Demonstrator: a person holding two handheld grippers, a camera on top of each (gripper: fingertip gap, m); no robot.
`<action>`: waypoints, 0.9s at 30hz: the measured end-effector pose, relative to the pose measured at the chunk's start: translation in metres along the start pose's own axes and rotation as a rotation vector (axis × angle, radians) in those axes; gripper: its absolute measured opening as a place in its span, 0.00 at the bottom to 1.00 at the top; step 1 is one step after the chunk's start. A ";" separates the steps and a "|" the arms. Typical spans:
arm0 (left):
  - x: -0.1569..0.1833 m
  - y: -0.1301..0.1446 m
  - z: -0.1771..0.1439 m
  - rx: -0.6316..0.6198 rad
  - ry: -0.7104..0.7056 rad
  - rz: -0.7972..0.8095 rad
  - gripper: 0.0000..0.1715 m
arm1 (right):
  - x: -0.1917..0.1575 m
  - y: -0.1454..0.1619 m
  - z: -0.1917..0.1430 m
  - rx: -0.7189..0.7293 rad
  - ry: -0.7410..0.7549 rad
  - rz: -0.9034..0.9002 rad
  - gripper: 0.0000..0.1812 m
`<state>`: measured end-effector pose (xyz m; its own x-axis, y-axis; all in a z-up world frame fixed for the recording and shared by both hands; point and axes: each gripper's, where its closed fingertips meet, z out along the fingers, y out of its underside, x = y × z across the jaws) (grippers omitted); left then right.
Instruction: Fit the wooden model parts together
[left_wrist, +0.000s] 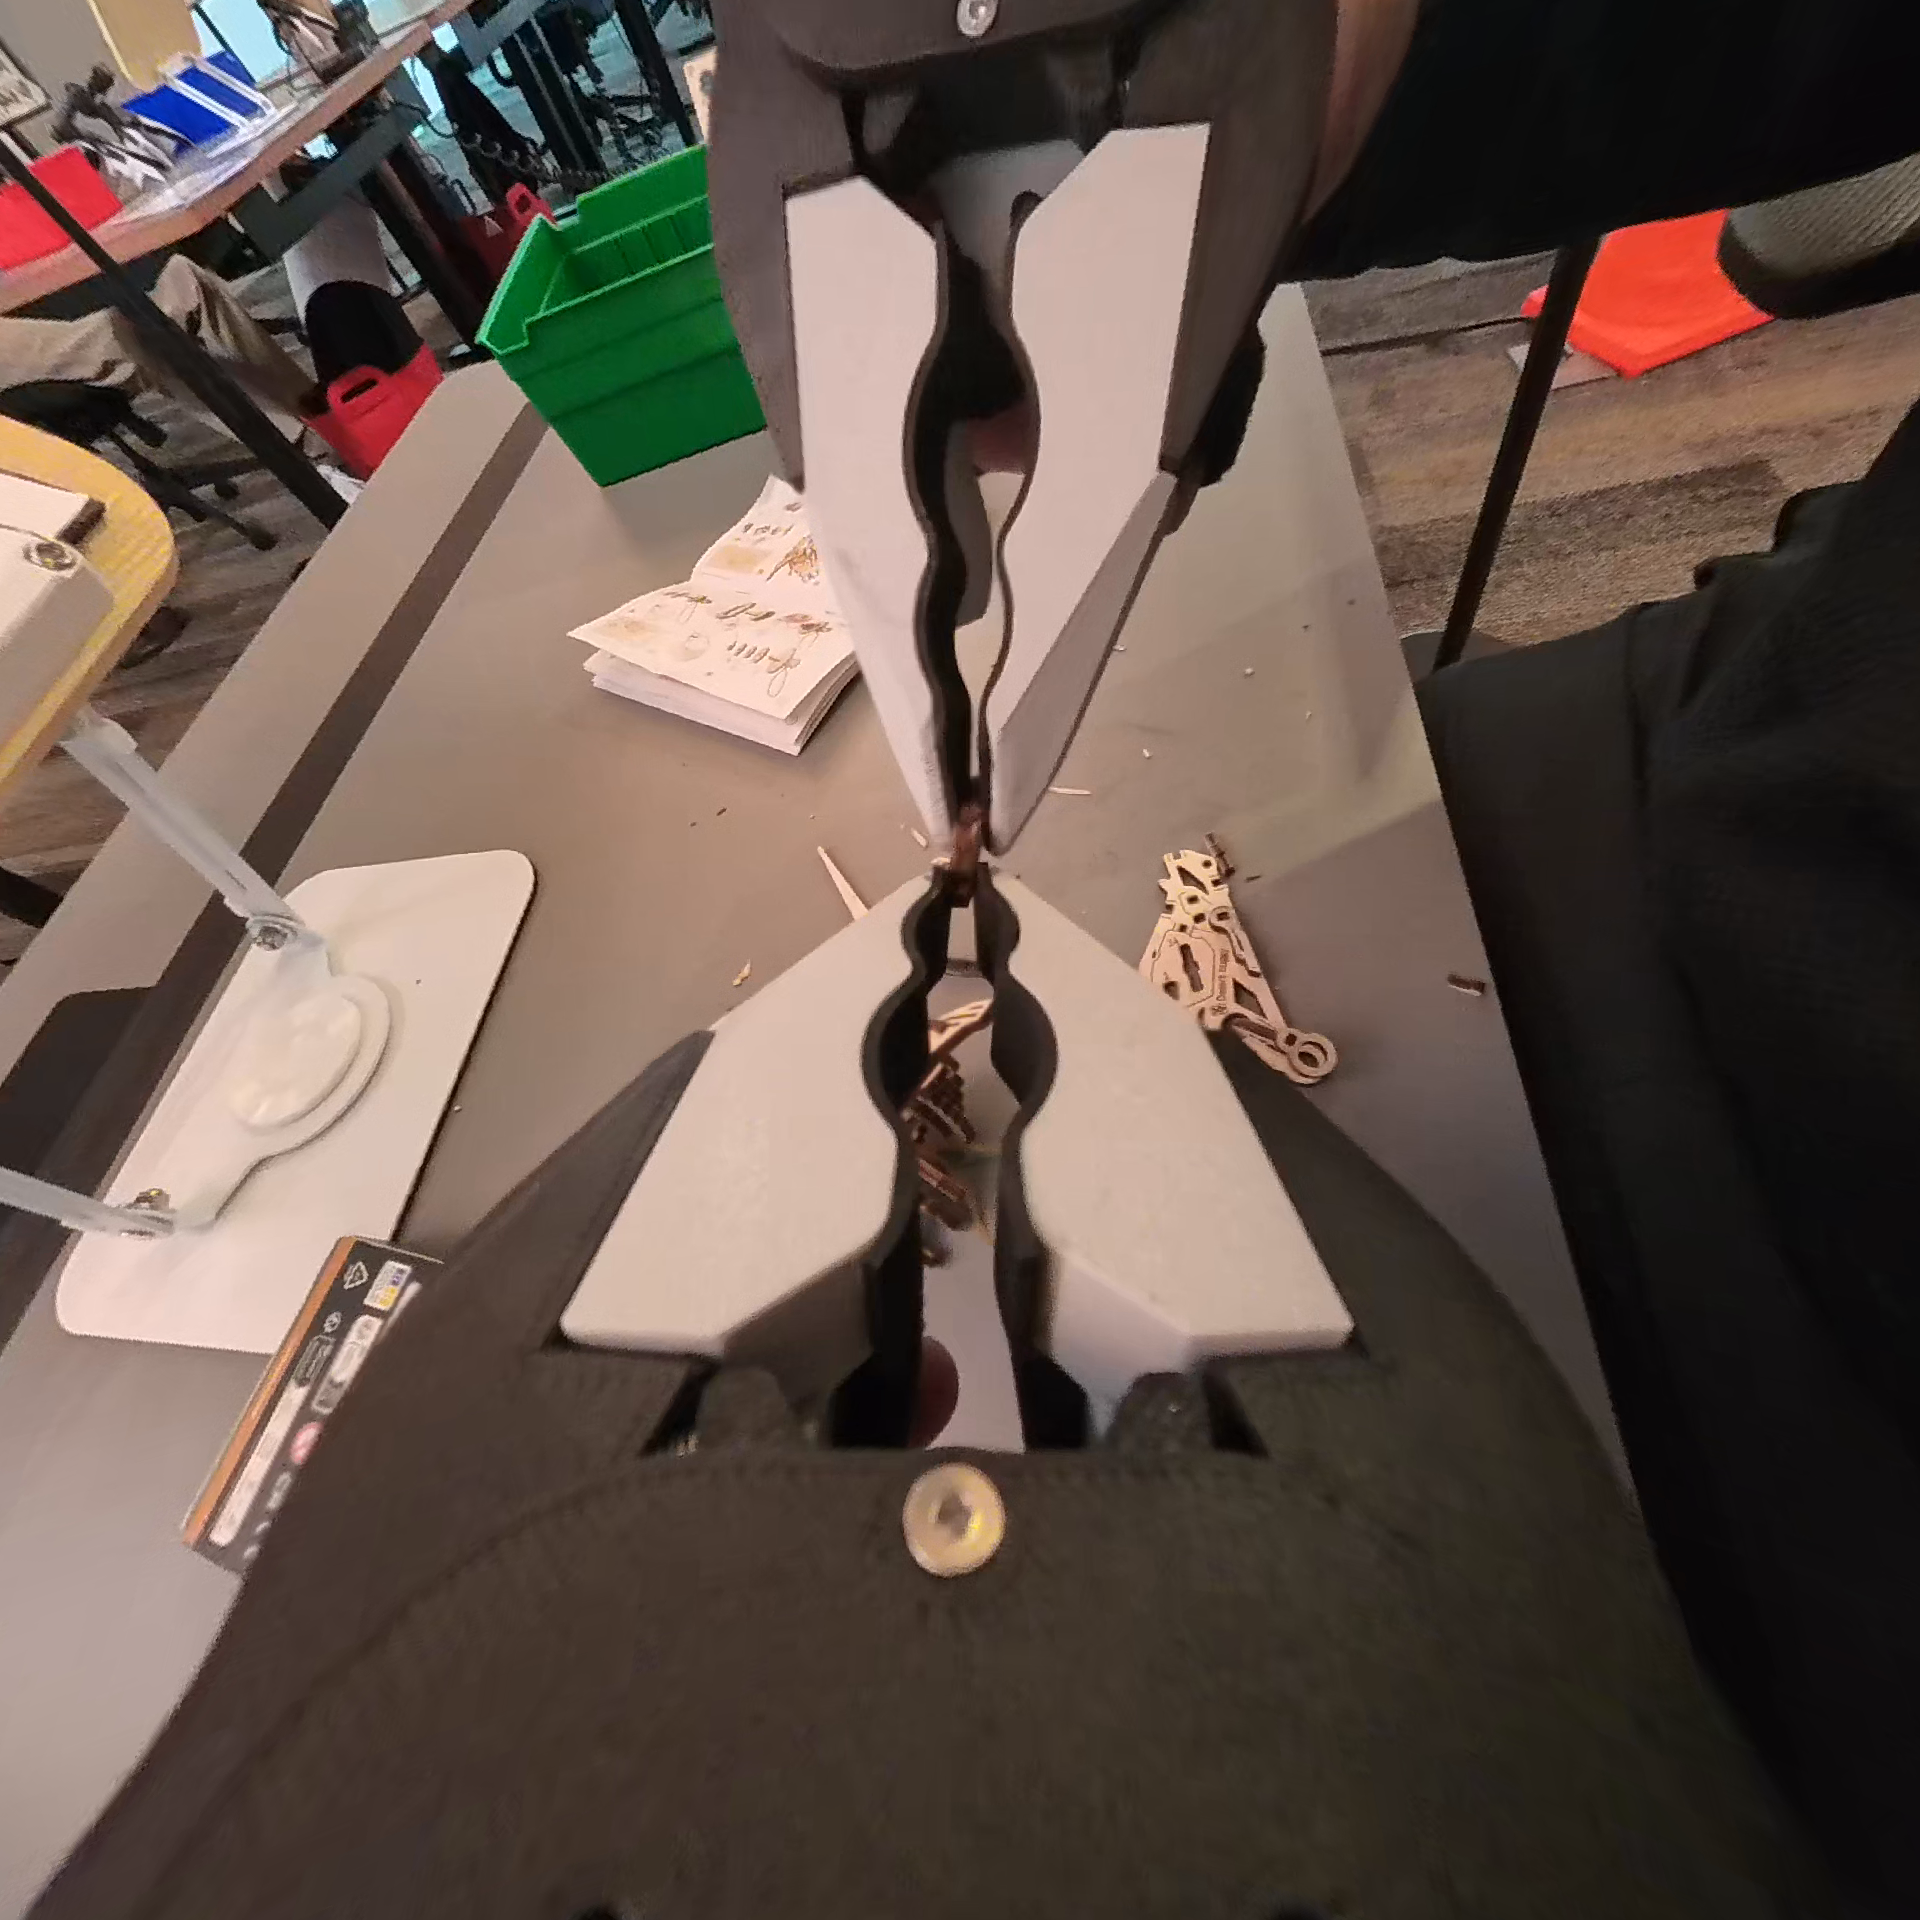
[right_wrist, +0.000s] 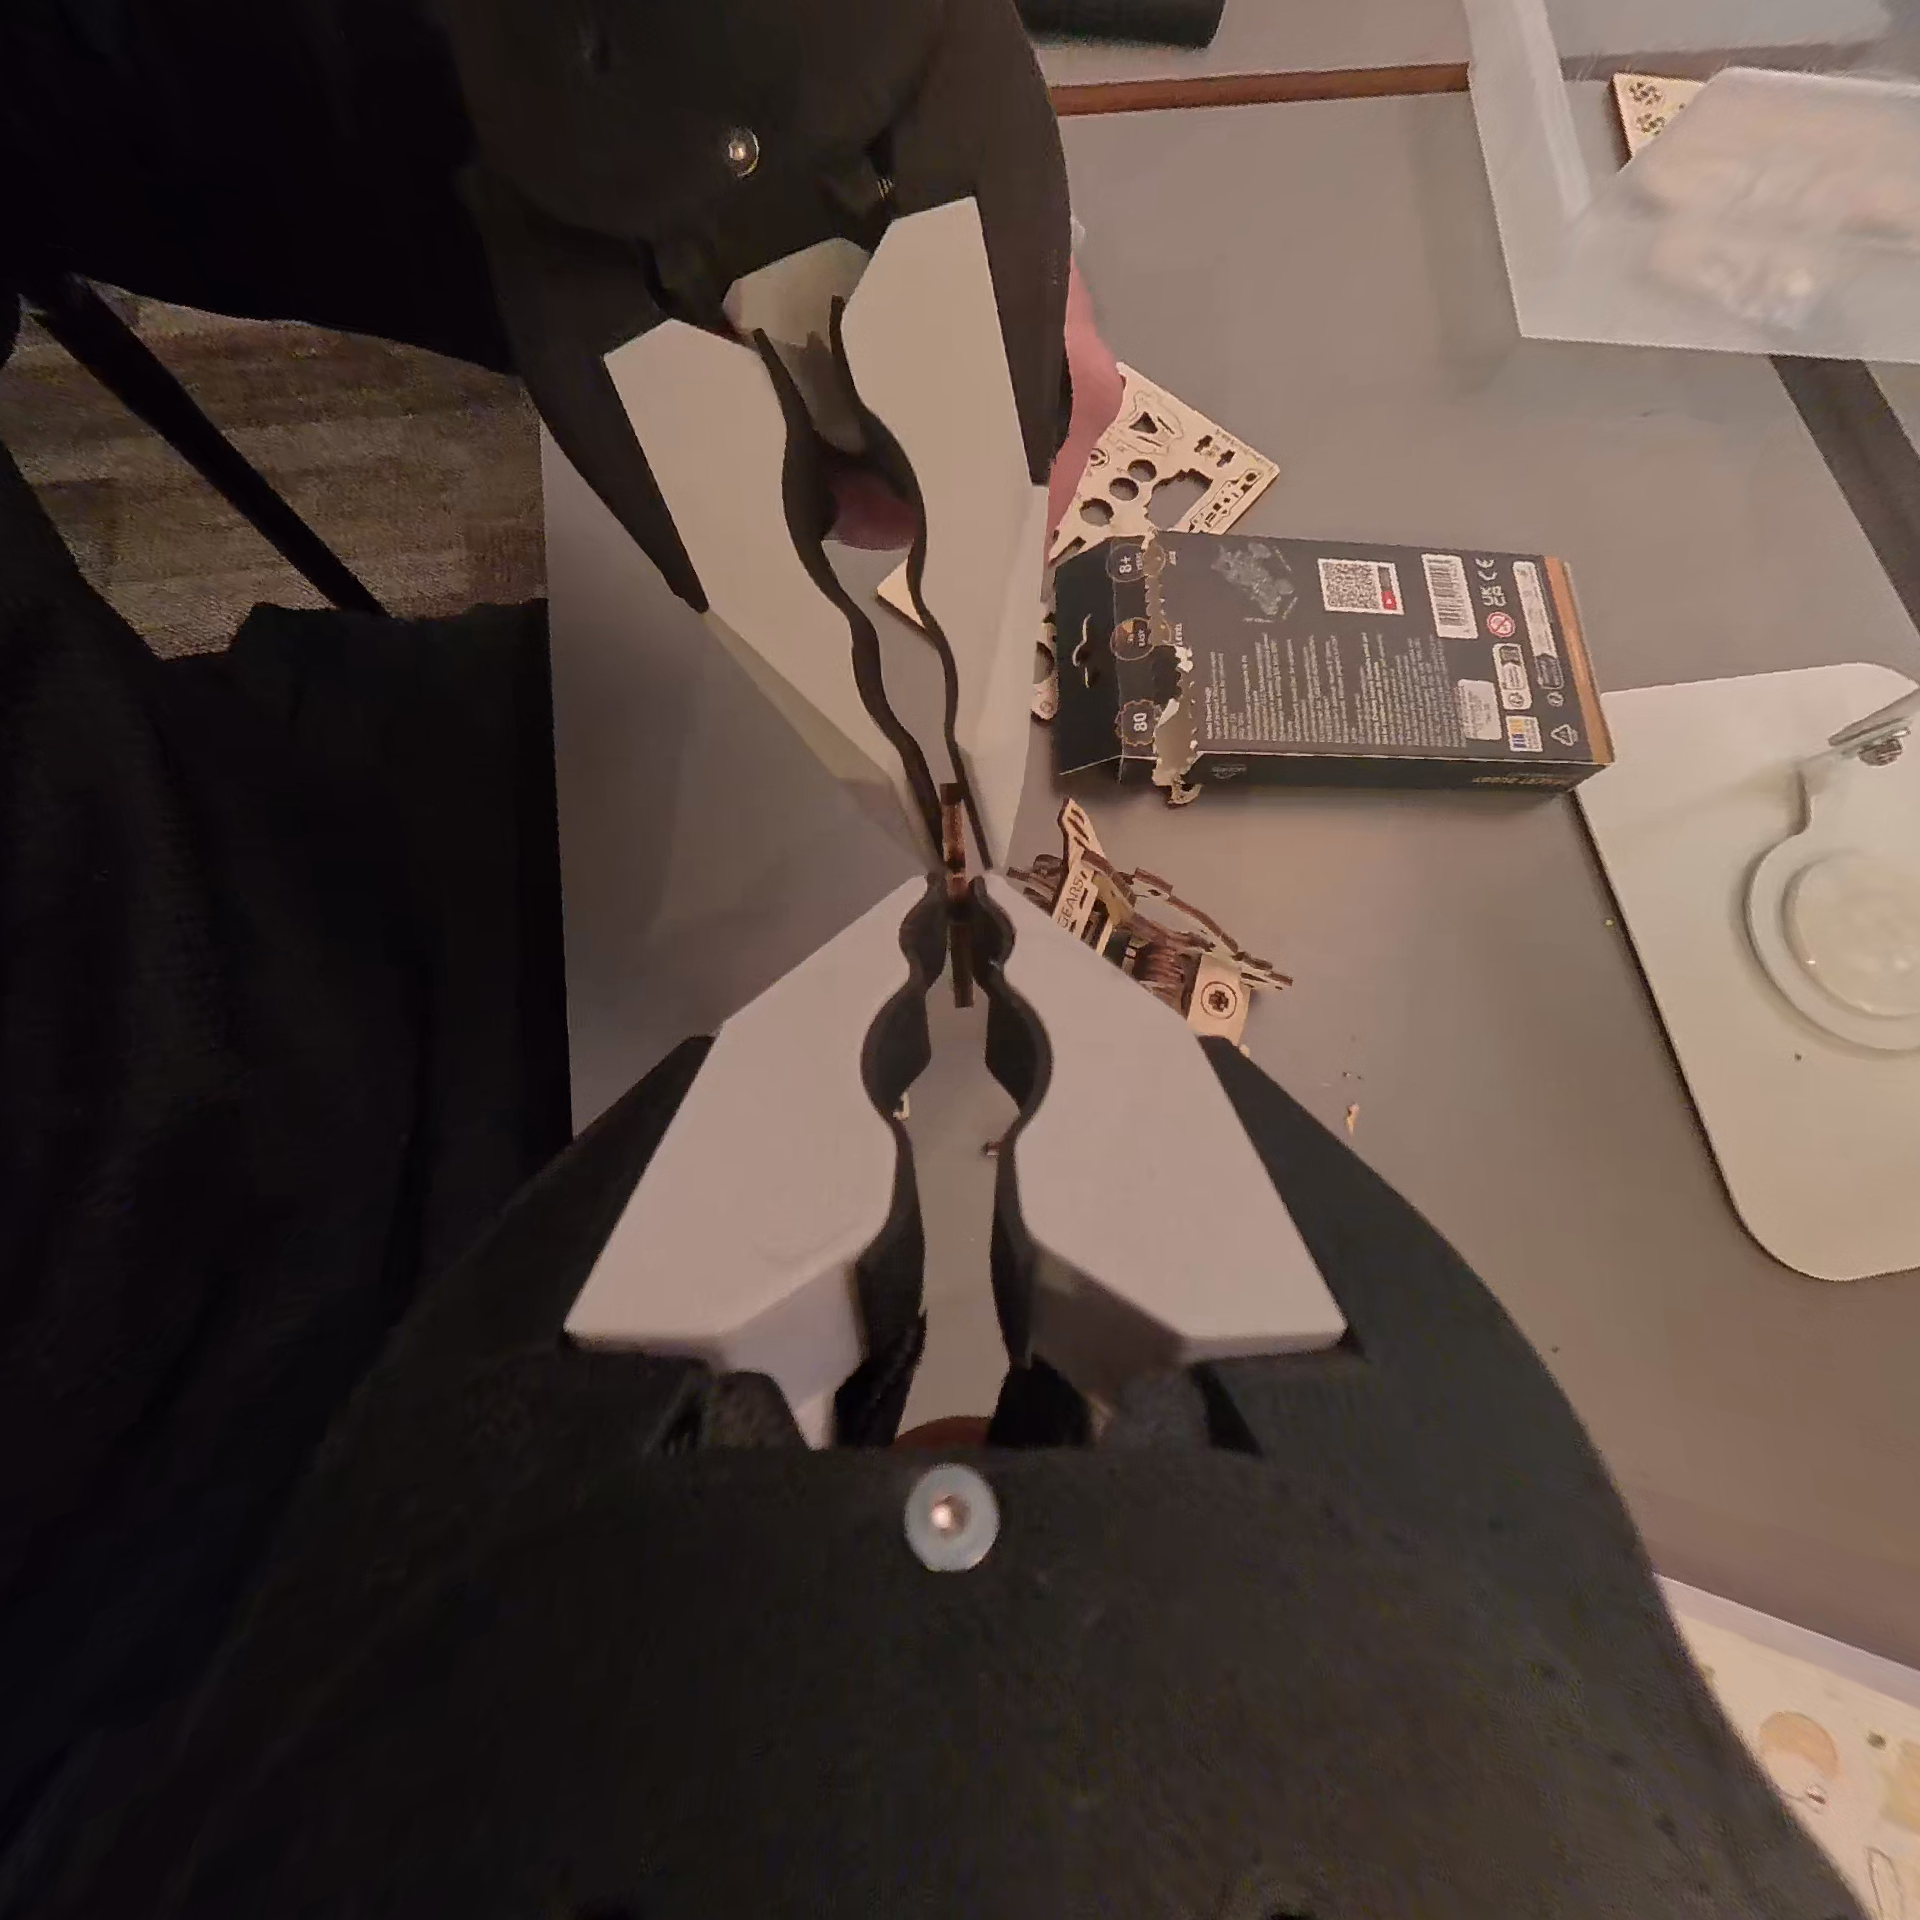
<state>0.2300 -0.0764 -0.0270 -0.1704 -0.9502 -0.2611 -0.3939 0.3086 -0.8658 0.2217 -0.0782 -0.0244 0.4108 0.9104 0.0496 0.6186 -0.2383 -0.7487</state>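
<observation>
My two grippers meet tip to tip above the grey table (left_wrist: 644, 831). My left gripper (left_wrist: 958, 885) is shut on a small thin wooden part (left_wrist: 966, 847). My right gripper (left_wrist: 968, 826) comes in from the far side and pinches the same spot. In the right wrist view my right gripper (right_wrist: 951, 888) is shut on a thin wooden strip (right_wrist: 961, 956), and my left gripper (right_wrist: 961, 831) holds a small wooden piece (right_wrist: 951, 826) against it. I cannot tell whether the two are joined. A partly built wooden model (right_wrist: 1132, 935) lies on the table just behind the tips.
A flat cut-out wooden piece (left_wrist: 1226, 977) lies to the right. An open instruction booklet (left_wrist: 717, 634) and a green bin (left_wrist: 623, 343) sit farther back. A dark box (right_wrist: 1330, 665), a punched wooden sheet (right_wrist: 1164, 468), a white base plate (right_wrist: 1766, 956) and a clear container (right_wrist: 1714, 187) are nearby. My left and right fingertips are right by each other. The white base plate (right_wrist: 1766, 956) is about 30 centimeters from my left fingertips. Seen from the left wrist view (left_wrist: 375, 1052) as well.
</observation>
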 end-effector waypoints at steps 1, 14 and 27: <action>0.000 0.000 0.000 -0.005 -0.002 0.008 0.01 | 0.001 -0.001 -0.001 0.005 0.013 -0.007 0.00; 0.006 -0.008 -0.003 0.055 0.041 -0.010 0.02 | -0.008 -0.014 -0.005 0.147 0.001 0.002 0.00; 0.008 -0.017 -0.014 0.122 0.098 -0.084 0.00 | -0.013 -0.026 -0.009 0.181 -0.001 -0.038 0.02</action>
<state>0.2231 -0.0883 -0.0081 -0.2305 -0.9618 -0.1478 -0.2989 0.2145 -0.9299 0.2062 -0.0866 0.0007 0.3885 0.9180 0.0791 0.5029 -0.1394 -0.8530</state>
